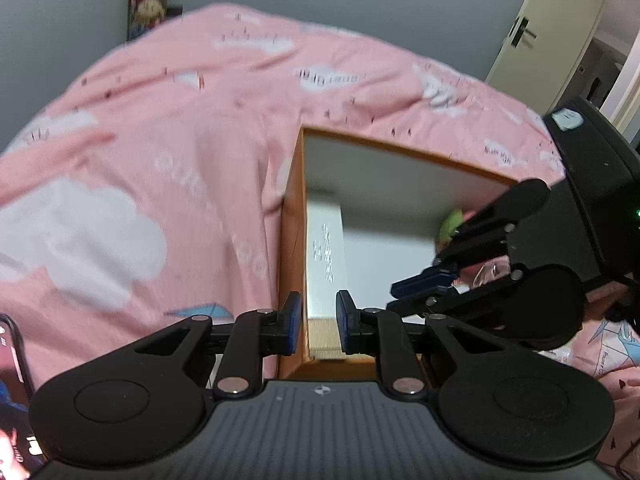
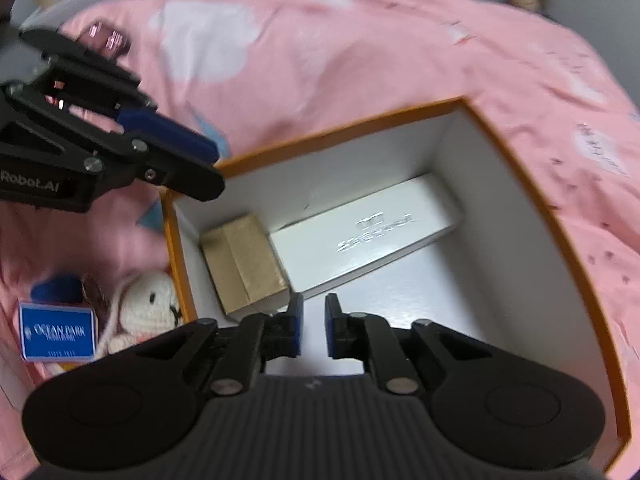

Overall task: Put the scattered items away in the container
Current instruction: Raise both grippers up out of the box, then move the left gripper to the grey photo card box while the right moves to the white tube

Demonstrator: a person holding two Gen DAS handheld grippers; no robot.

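An orange-rimmed box [image 2: 516, 152] with white walls sits on the pink bed cover. Inside lie a long white carton [image 2: 368, 236] and a small gold carton [image 2: 244, 264]. My right gripper [image 2: 313, 330] hovers over the box interior, jaws slightly apart and empty. My left gripper [image 1: 318, 326] is over the box's left rim [image 1: 289, 216], jaws slightly apart and empty. Outside the box on the left lie a white knitted plush [image 2: 148, 304], a blue Ocean Park card [image 2: 58, 332] and a brown round item [image 2: 94, 290]. A green item [image 1: 450, 224] shows behind the right gripper [image 1: 424, 280].
The pink cloud-print bed cover [image 1: 160, 152] spreads all around the box. A phone [image 1: 12, 400] lies at the lower left edge of the left wrist view. A door [image 1: 560, 20] and grey wall stand beyond the bed.
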